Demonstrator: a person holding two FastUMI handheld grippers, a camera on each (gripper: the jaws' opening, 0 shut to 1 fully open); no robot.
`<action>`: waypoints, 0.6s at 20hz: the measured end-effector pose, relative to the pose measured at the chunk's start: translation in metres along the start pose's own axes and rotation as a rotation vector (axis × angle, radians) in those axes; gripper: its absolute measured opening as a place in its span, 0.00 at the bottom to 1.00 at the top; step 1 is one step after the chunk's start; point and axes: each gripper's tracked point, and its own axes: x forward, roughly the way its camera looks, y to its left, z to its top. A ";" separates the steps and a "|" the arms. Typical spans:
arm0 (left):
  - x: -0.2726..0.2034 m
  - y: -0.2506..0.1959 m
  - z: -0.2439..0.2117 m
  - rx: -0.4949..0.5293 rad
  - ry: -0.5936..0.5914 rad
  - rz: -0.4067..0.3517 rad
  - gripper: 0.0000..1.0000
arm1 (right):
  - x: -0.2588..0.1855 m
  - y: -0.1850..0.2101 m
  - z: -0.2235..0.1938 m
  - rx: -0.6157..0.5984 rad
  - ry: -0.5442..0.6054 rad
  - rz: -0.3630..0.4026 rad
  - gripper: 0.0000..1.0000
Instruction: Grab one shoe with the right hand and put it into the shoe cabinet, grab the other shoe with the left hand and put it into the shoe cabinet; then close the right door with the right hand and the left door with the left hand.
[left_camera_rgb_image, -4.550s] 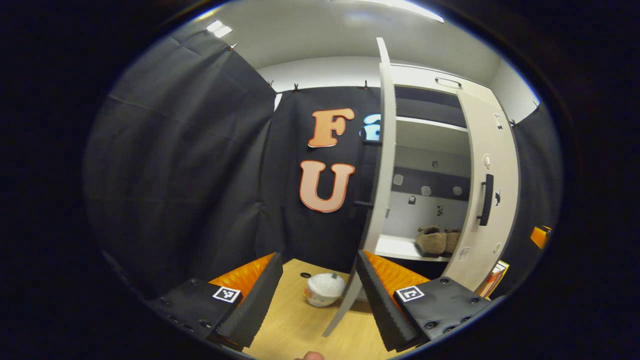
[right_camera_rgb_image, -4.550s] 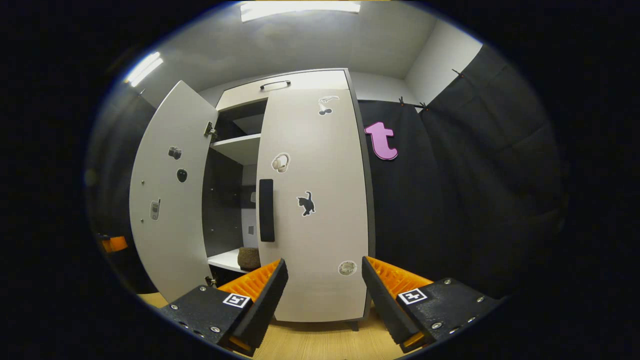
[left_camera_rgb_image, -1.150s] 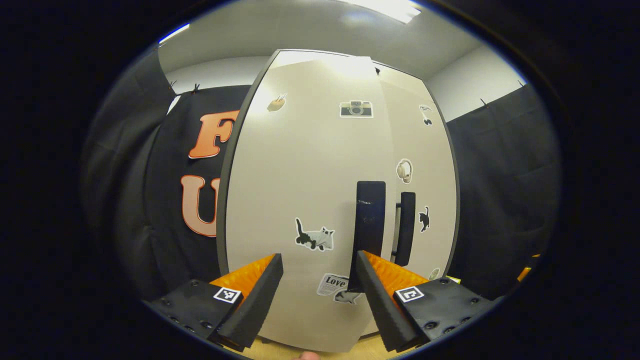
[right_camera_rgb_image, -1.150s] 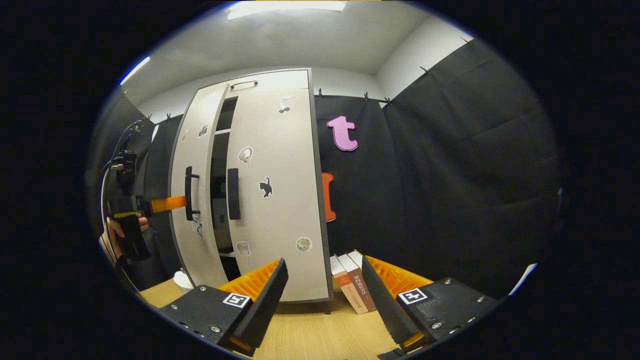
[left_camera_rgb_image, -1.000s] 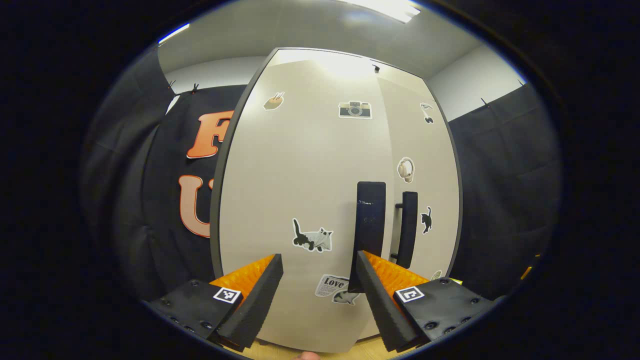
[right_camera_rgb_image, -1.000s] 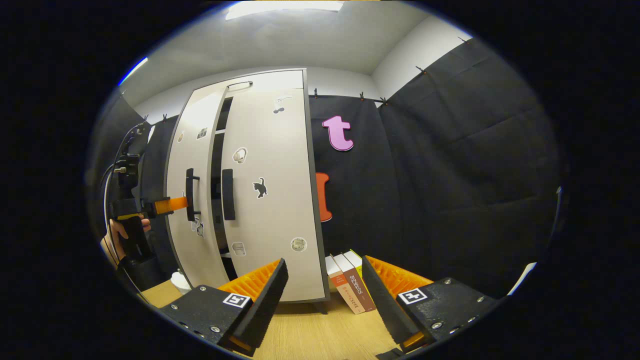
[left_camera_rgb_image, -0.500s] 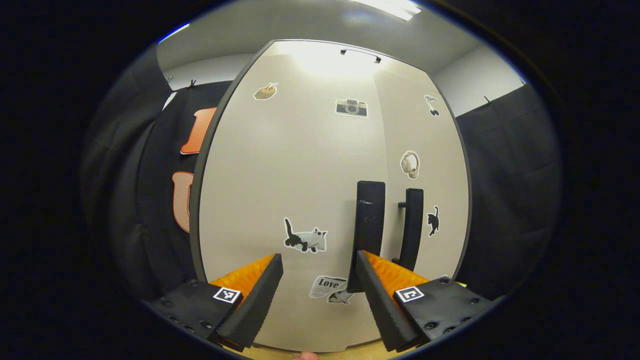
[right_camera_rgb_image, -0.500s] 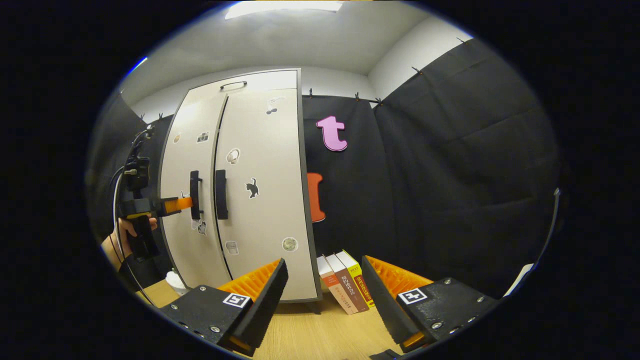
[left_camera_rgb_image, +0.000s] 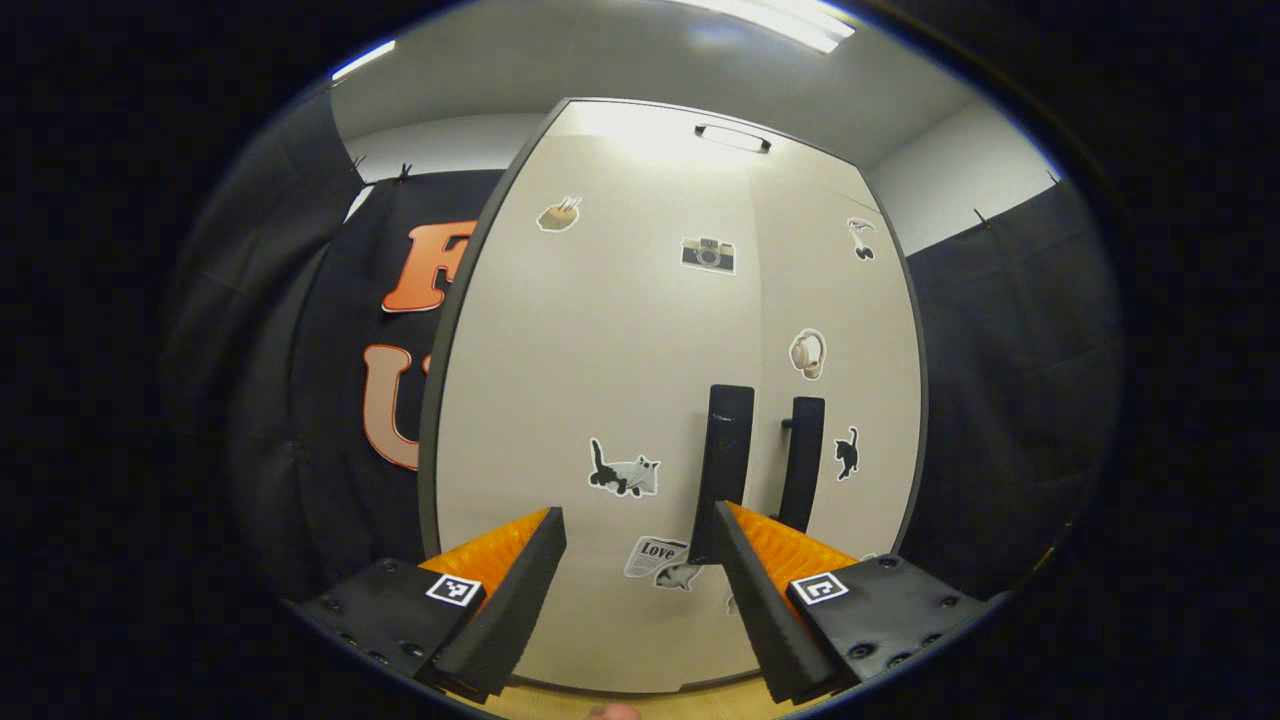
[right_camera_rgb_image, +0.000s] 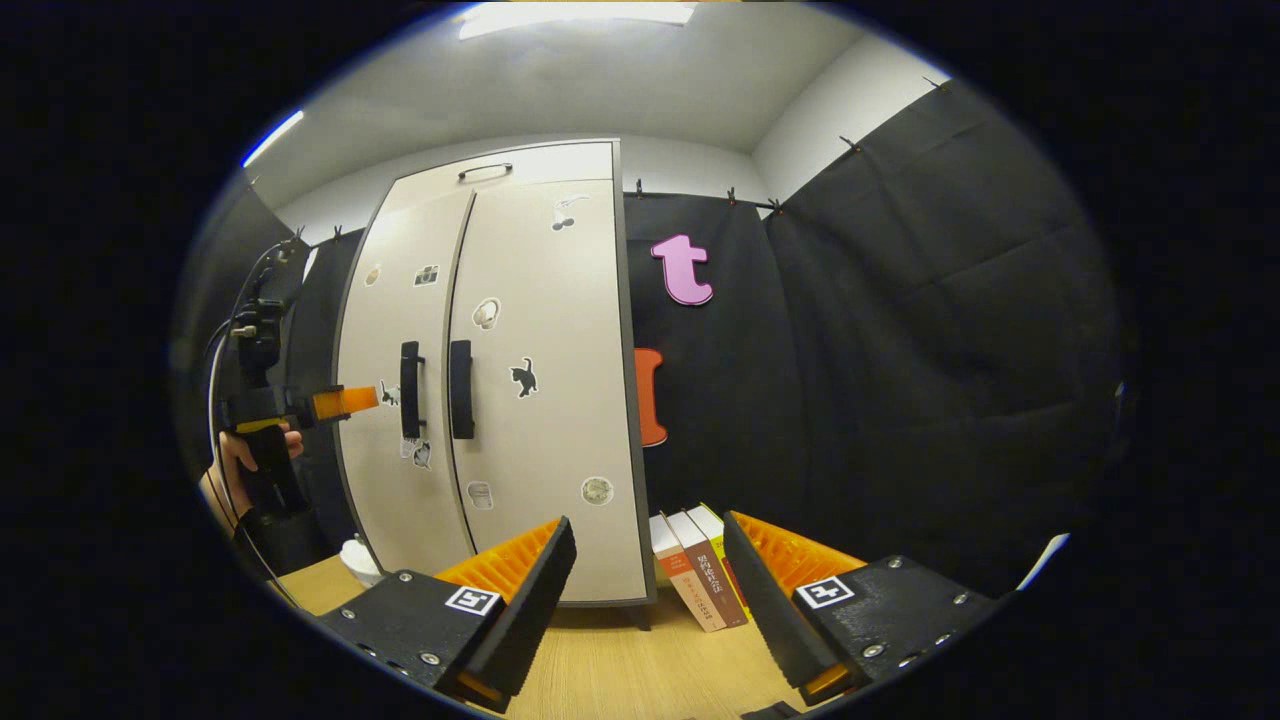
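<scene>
The pale shoe cabinet (left_camera_rgb_image: 620, 400) stands with both doors shut, so the shoes are hidden inside. In the left gripper view its left door handle (left_camera_rgb_image: 726, 460) and right door handle (left_camera_rgb_image: 802, 460) hang side by side just beyond my left gripper (left_camera_rgb_image: 640, 590), which is open and empty. The right gripper view shows the same cabinet (right_camera_rgb_image: 520, 400) farther off to the left. There my left gripper (right_camera_rgb_image: 345, 402), held by a hand (right_camera_rgb_image: 240, 455), hovers a short gap in front of the left door handle (right_camera_rgb_image: 410, 390). My right gripper (right_camera_rgb_image: 645, 600) is open, empty and away from the cabinet.
Several books (right_camera_rgb_image: 695, 565) lean against the cabinet's right side on the wooden surface (right_camera_rgb_image: 620, 670). A small white pot (right_camera_rgb_image: 358, 558) sits by the cabinet's lower left corner. Black cloth walls close in on both sides.
The left door has swung fully shut against the right one. My left gripper has drawn back a little from the left handle. The right gripper has barely moved.
</scene>
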 end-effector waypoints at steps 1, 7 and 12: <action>-0.011 0.005 0.003 0.004 -0.012 0.010 0.96 | 0.001 0.005 -0.001 0.006 0.001 0.014 0.92; -0.073 0.021 0.009 0.005 -0.025 0.051 0.96 | 0.011 0.037 -0.008 0.019 0.017 0.104 0.92; -0.106 0.032 0.002 0.026 -0.009 0.094 0.96 | 0.014 0.057 -0.007 0.030 0.013 0.157 0.92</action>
